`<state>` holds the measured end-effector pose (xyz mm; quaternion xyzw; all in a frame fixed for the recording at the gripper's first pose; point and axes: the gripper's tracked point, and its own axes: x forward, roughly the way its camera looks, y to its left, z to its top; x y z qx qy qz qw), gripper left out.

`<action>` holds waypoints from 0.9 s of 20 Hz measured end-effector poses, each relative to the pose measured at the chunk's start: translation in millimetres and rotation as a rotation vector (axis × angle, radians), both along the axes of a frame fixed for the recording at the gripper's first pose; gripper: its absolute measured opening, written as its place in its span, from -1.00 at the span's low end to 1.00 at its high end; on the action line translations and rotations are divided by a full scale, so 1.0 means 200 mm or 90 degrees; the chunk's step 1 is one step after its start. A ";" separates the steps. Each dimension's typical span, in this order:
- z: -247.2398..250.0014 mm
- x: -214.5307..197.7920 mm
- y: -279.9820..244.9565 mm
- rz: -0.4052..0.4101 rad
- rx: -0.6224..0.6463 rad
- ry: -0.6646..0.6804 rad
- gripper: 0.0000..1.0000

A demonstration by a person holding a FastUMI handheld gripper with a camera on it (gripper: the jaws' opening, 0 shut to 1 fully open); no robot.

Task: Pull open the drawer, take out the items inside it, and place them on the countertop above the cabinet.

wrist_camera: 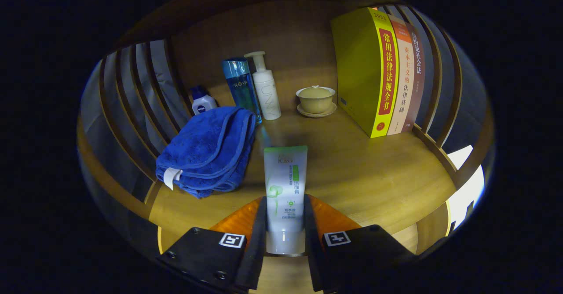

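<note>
My gripper (285,206) is shut on a white tube with a green end (285,184); both fingers press on its lower sides and the tube sticks out ahead of them. It hangs over the wooden countertop (352,171). Whether the tube touches the wood I cannot tell. A folded blue towel (206,151) lies on the countertop just left of the tube.
Beyond the towel stand a small dark-capped white bottle (202,102), a blue bottle (241,87) and a white pump bottle (266,87). A lidded cup on a saucer (316,99) sits further right. Upright books (378,70) stand at the right. Wooden slats (132,105) fence both sides.
</note>
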<state>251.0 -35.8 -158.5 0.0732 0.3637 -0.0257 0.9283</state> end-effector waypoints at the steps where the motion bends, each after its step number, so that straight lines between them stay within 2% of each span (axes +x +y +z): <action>1: -0.01 0.00 0.00 -0.003 0.003 0.001 0.04; 8: 0.00 -0.01 0.01 -0.004 0.014 -0.007 0.20; 14: 0.05 -0.02 0.01 -0.001 0.029 -0.031 1.00; 18: 0.14 -0.09 0.01 0.008 0.022 -0.053 0.97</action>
